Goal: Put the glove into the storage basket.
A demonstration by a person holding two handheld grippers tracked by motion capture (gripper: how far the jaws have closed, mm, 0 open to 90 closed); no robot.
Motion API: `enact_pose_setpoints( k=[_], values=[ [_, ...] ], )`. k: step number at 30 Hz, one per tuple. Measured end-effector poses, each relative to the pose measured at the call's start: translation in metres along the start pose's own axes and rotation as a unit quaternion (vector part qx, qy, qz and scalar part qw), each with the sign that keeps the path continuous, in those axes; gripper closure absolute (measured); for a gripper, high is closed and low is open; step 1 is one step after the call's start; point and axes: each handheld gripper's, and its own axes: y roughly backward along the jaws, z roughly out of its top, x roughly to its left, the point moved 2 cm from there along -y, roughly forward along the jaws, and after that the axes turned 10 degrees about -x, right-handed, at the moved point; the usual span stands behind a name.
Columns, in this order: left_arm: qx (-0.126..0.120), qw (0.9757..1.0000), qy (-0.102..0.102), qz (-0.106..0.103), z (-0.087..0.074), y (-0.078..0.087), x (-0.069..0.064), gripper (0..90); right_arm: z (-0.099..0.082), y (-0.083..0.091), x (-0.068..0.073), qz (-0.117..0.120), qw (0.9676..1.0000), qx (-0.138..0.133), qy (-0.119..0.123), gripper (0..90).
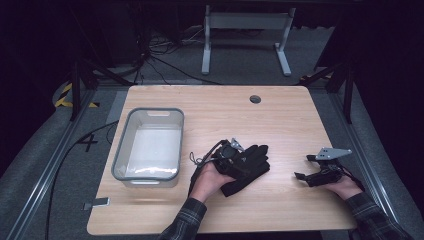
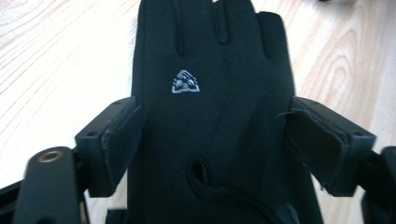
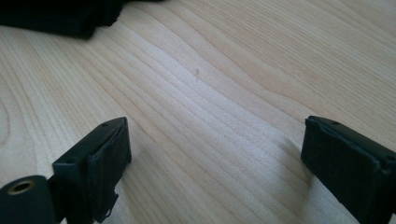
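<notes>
A: Clear plastic, grey rim: the tub (image 1: pixel 148 146) stands on the left part of the light wooden bench (image 1: pixel 280 120). What lies to its right?

B: A black glove (image 1: pixel 248 167), flat on the bench near the middle, well apart from the tub. In the left gripper view the glove (image 2: pixel 210 116) shows a small silver triangular logo (image 2: pixel 186 82), with its fingers pointing away from the camera.

A: State of the left hand-held gripper (image 1: pixel 235 159)?

B: Jaws spread wide, one on each side of the glove. In the left gripper view the pads (image 2: pixel 122 140) stand just beside the fabric edges, with no squeeze visible; the glove lies loose between them. The left hand-held gripper (image 2: pixel 212 144) has hold of nothing.

A: And farther right?

B: The right hand-held gripper (image 1: pixel 314 169) rests low near the right edge of the bench, well apart from the glove, jaws pointing toward it. In the right gripper view the right hand-held gripper (image 3: pixel 215 158) is wide open with bare wood between its jaws; an edge of the glove (image 3: pixel 56 18) shows at the upper left.
</notes>
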Motion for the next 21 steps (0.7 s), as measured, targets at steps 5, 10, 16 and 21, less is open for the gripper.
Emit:
enact_pose_setpoints(
  k=[5, 10, 16, 21],
  values=[
    [0.011, 0.9999, -0.004, 0.010, -0.002, -0.008, 0.001, 15.0, 0.000, 0.000, 0.000, 0.000, 1.0000, 0.000, 0.000, 8.7],
    [0.026, 0.9993, -0.021, 0.019, -0.005, -0.015, 0.000, 14.3, 0.000, 0.000, 0.000, 0.000, 1.0000, 0.000, 0.000, 8.6],
    [0.034, 0.9986, -0.029, 0.027, -0.008, -0.018, -0.002, 14.3, 0.000, 0.000, 0.000, 0.000, 1.0000, 0.000, 0.000, 8.7],
    [0.036, 0.9989, -0.024, 0.018, -0.010, -0.019, -0.002, 19.1, 0.000, 0.000, 0.000, 0.000, 1.0000, 0.000, 0.000, 8.6]
  ],
)
